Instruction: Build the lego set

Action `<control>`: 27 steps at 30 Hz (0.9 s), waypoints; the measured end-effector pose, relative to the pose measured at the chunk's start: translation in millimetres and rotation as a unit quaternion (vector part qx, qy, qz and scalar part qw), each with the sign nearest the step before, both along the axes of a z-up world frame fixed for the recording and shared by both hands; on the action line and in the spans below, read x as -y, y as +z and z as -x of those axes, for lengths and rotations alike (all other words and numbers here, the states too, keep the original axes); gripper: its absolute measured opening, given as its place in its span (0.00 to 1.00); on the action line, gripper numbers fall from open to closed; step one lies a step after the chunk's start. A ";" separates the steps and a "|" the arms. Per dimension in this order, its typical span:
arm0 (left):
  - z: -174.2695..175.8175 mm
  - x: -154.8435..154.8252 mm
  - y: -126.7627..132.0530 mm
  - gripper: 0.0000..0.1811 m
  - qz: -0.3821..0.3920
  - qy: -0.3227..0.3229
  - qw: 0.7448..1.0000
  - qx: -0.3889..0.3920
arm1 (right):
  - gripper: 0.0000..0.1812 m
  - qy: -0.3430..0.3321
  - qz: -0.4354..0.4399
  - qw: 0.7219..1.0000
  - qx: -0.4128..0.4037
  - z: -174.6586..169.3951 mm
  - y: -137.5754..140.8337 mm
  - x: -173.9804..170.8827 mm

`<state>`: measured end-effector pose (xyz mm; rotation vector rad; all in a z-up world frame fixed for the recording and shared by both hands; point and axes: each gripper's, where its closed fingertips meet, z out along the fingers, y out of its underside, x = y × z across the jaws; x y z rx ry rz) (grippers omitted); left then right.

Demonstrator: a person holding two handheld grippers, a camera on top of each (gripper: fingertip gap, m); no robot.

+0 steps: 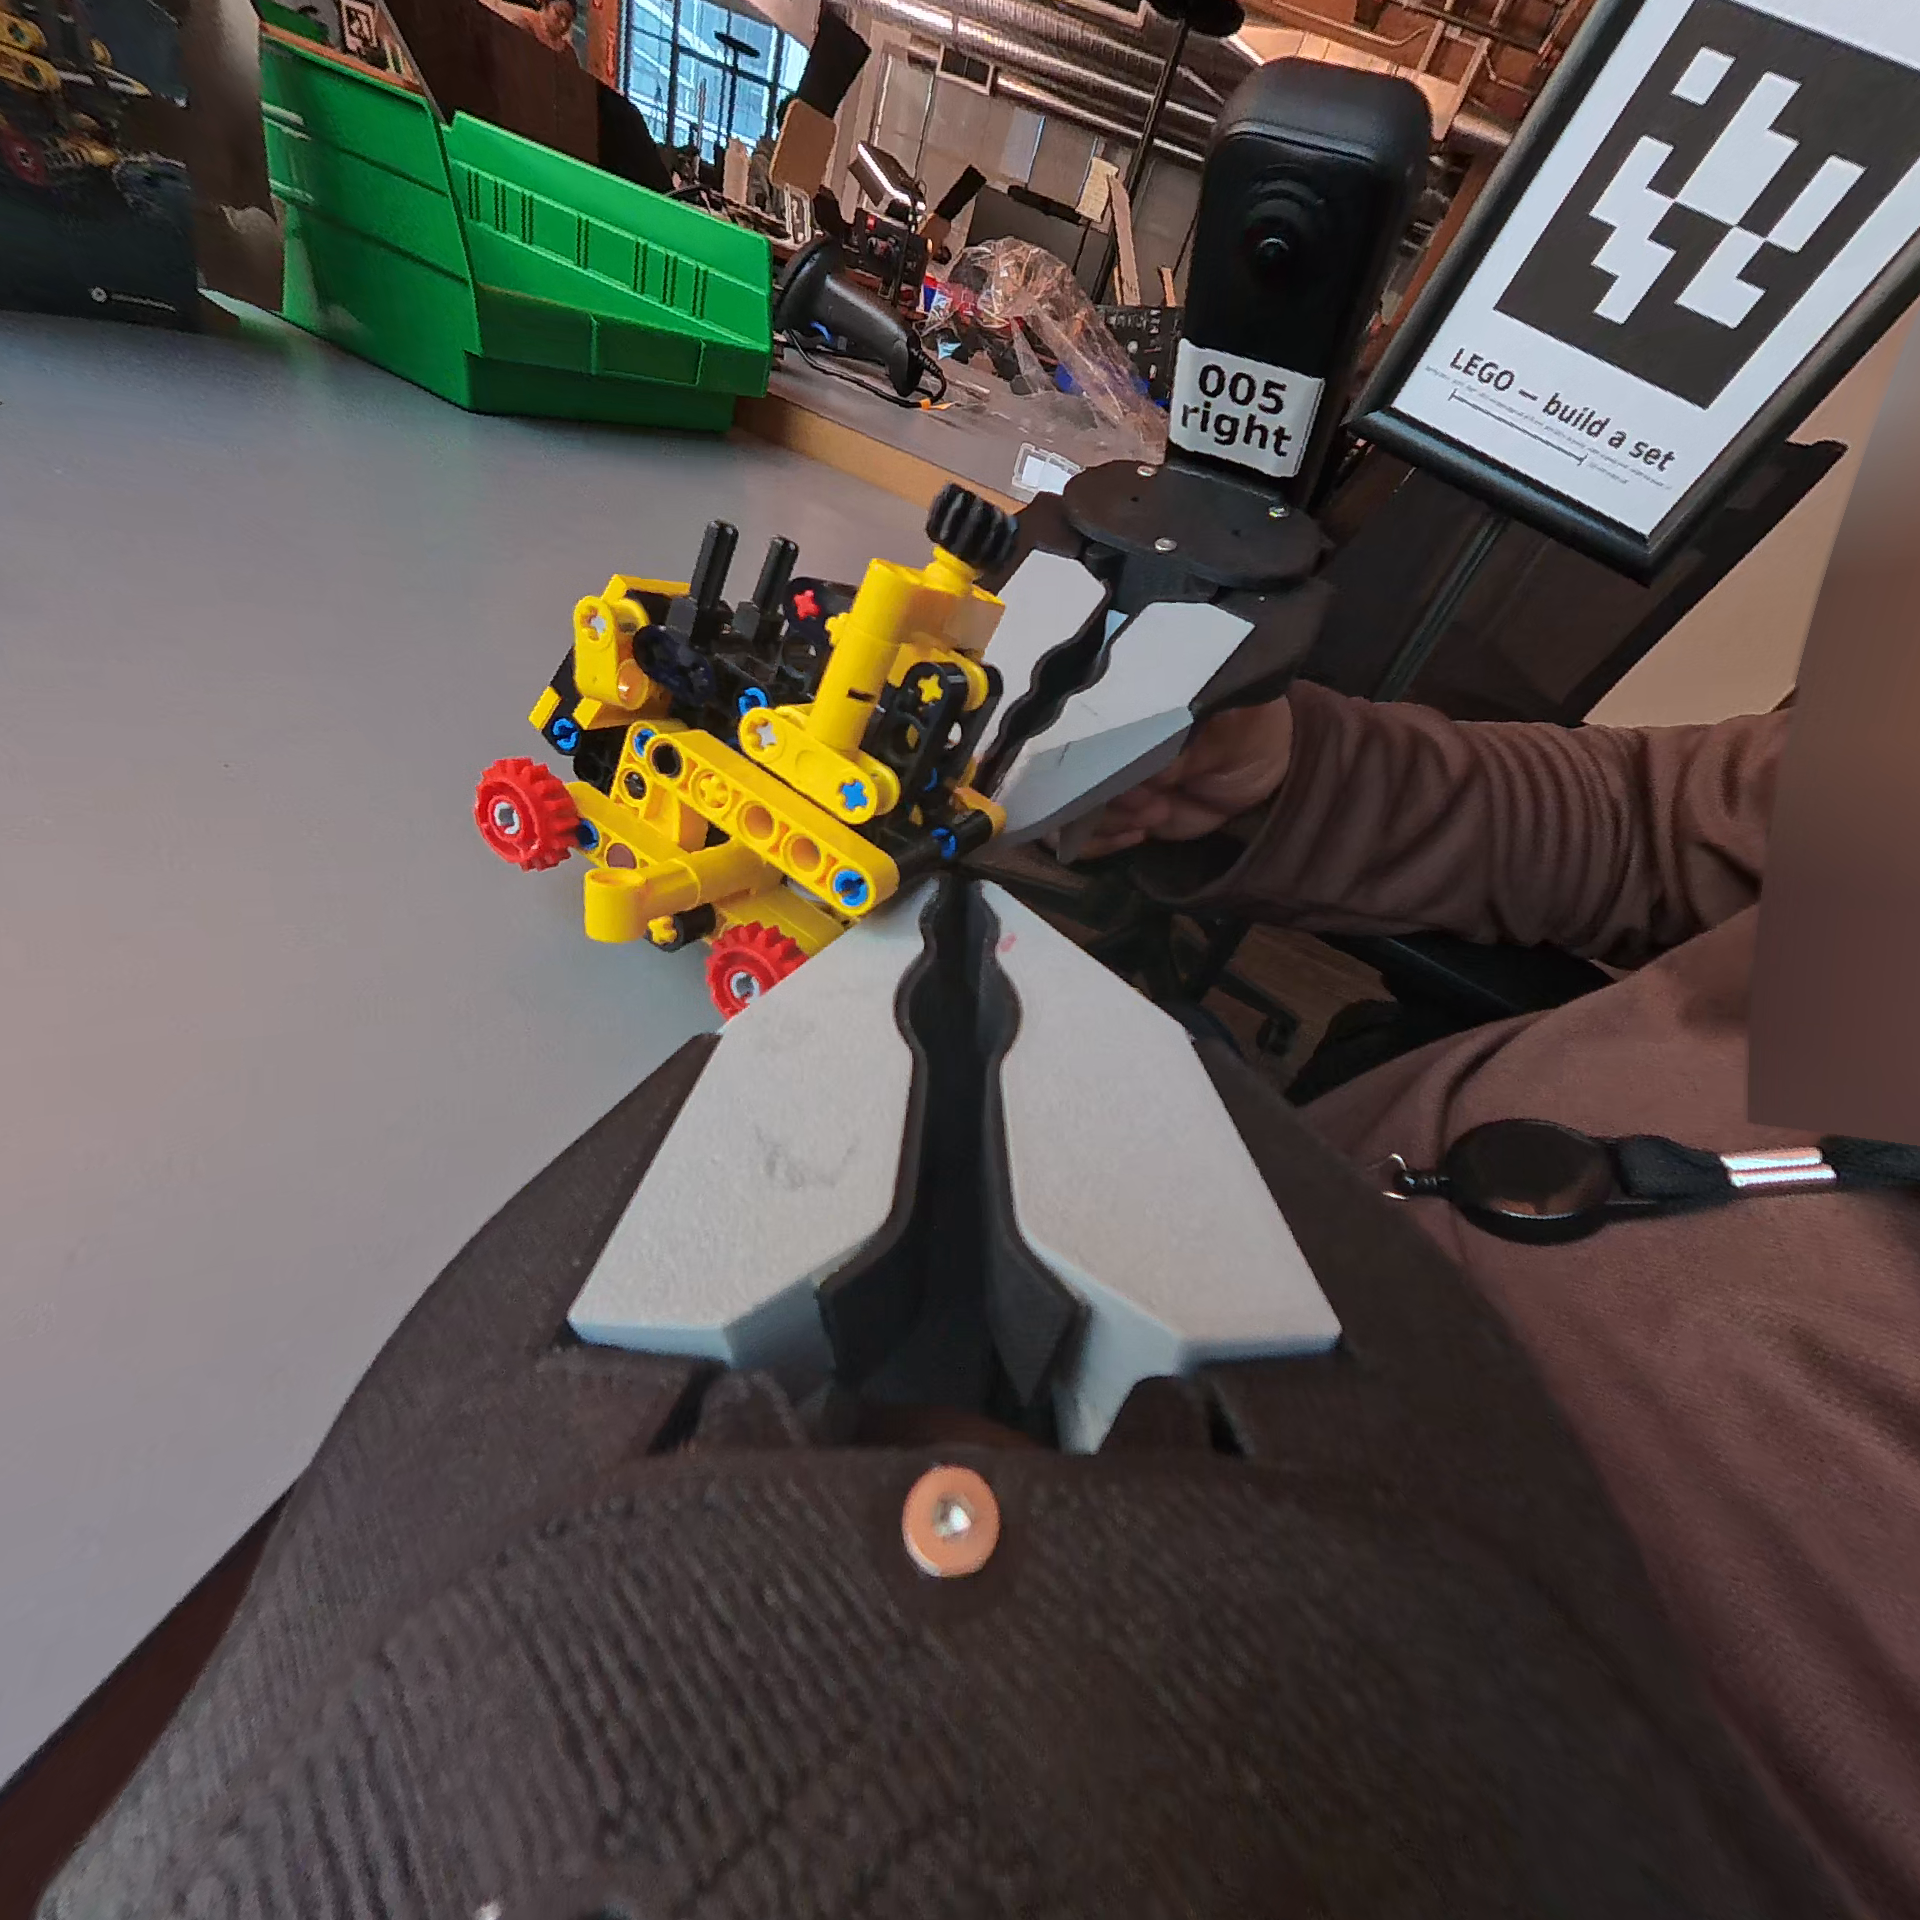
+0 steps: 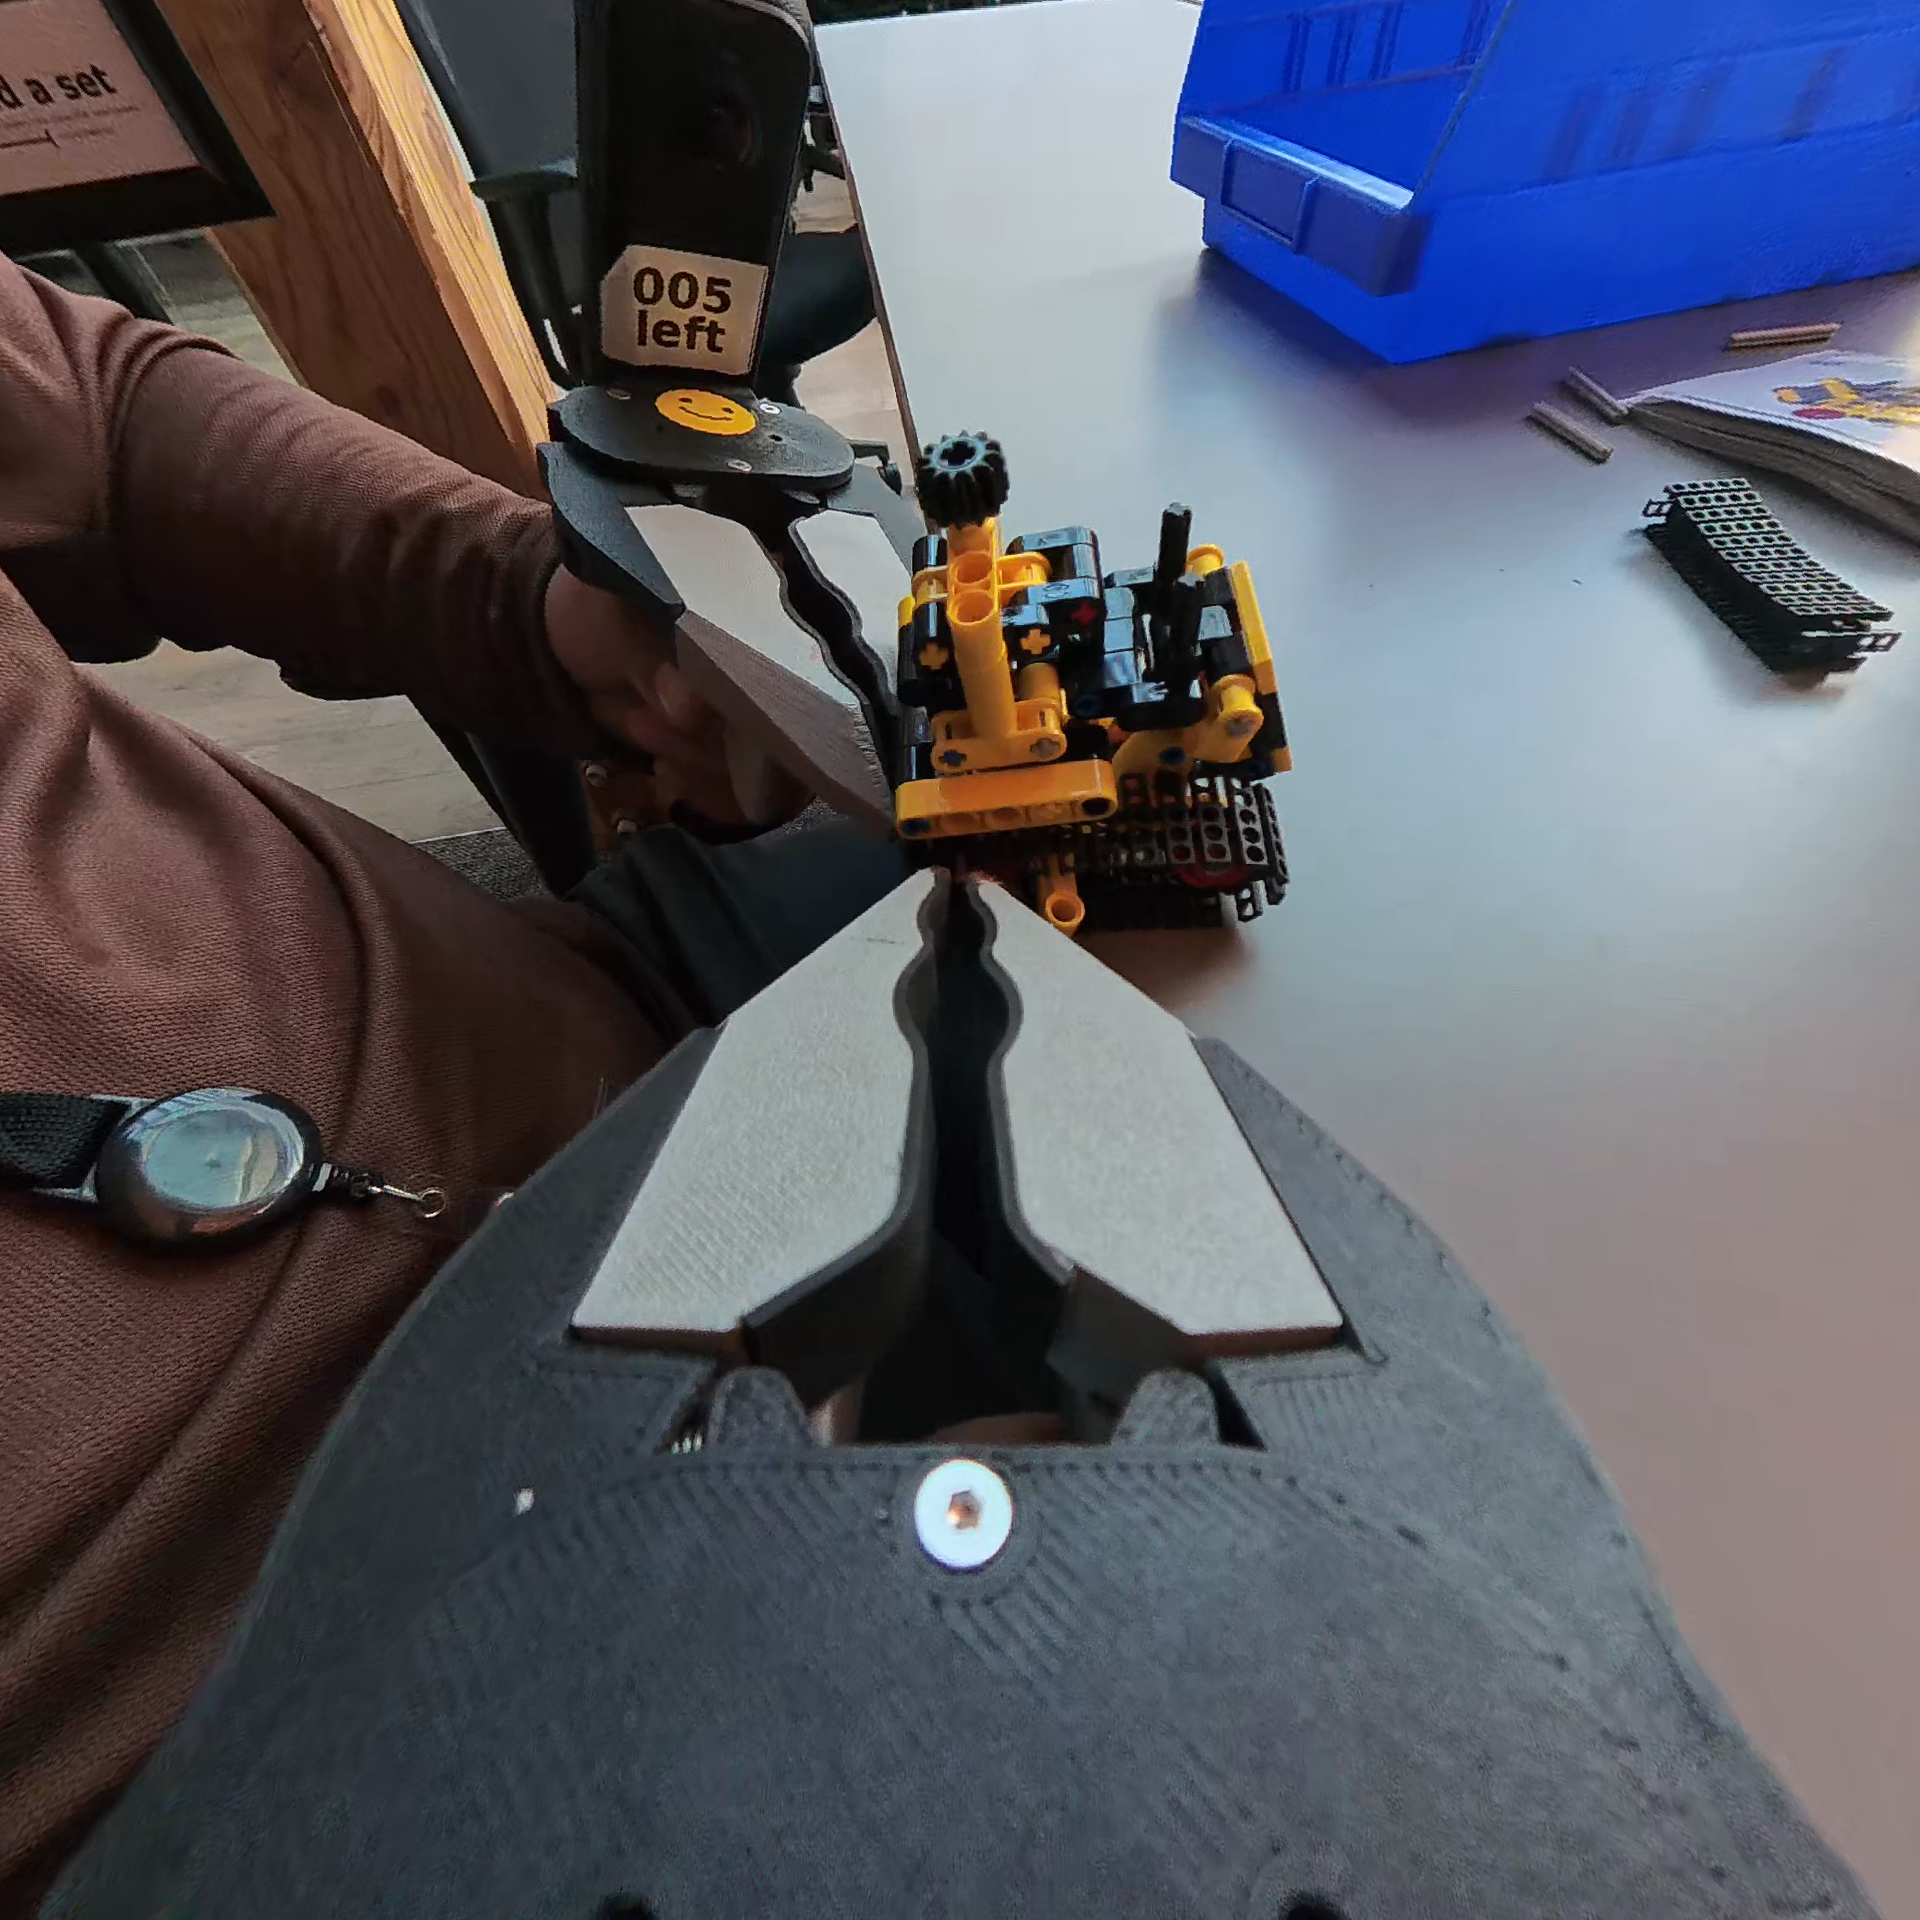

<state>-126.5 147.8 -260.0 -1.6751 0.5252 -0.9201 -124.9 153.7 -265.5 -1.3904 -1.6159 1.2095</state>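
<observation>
The yellow and black lego vehicle (image 1: 769, 748) stands tilted on the grey table (image 1: 260, 727), with red gears (image 1: 523, 812) on its near side and a black gear (image 1: 971, 525) on top. In the right wrist view the vehicle (image 2: 1081, 707) carries a black track (image 2: 1195, 852) on its lower side. My left gripper (image 1: 951, 883) is shut, with its tips pinching the vehicle's rear corner. My right gripper (image 2: 951, 881) is shut on the same end, under the yellow beam (image 2: 1003, 805). Each gripper also shows in the other view, the right (image 1: 992, 805) and the left (image 2: 888, 805).
A green bin (image 1: 540, 260) stands at the back left and a blue bin (image 2: 1558, 156) at the back right. A loose black track (image 2: 1766, 571), a booklet (image 2: 1808, 426) and small brown rods (image 2: 1569, 431) lie to the right. A framed sign (image 1: 1683, 260) stands near the table edge. Left and right tips are no more than a few centimetres apart.
</observation>
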 end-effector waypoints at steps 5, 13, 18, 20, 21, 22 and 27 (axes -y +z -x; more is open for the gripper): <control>0.1 -0.3 -0.9 0.00 0.004 0.002 1.000 0.001 | 0.00 0.004 0.001 1.000 0.004 -0.7 -1.1 0.6; 0.7 -0.4 -1.9 0.00 0.002 0.003 1.000 -0.004 | 0.00 0.003 0.017 1.000 0.009 -0.3 -1.0 0.0; 0.2 -0.2 -2.7 0.00 0.011 0.000 1.000 0.004 | 0.00 0.008 0.040 0.999 0.020 -0.9 -1.5 0.4; 0.2 -0.3 -2.9 0.00 0.015 -0.001 1.000 0.006 | 0.00 0.009 0.038 0.999 0.020 -1.2 -1.8 0.7; 0.1 -0.1 -3.3 0.00 0.017 -0.001 1.000 0.007 | 0.00 0.011 0.038 0.999 0.021 -1.5 -2.0 1.0; -0.1 0.1 -3.7 0.00 0.019 -0.001 1.000 0.007 | 0.00 0.012 0.036 0.999 0.021 -1.8 -2.2 1.3; -2.2 2.3 -4.8 0.00 0.029 -0.003 1.000 0.011 | 0.00 0.021 -0.001 1.000 0.004 -4.5 -1.3 5.4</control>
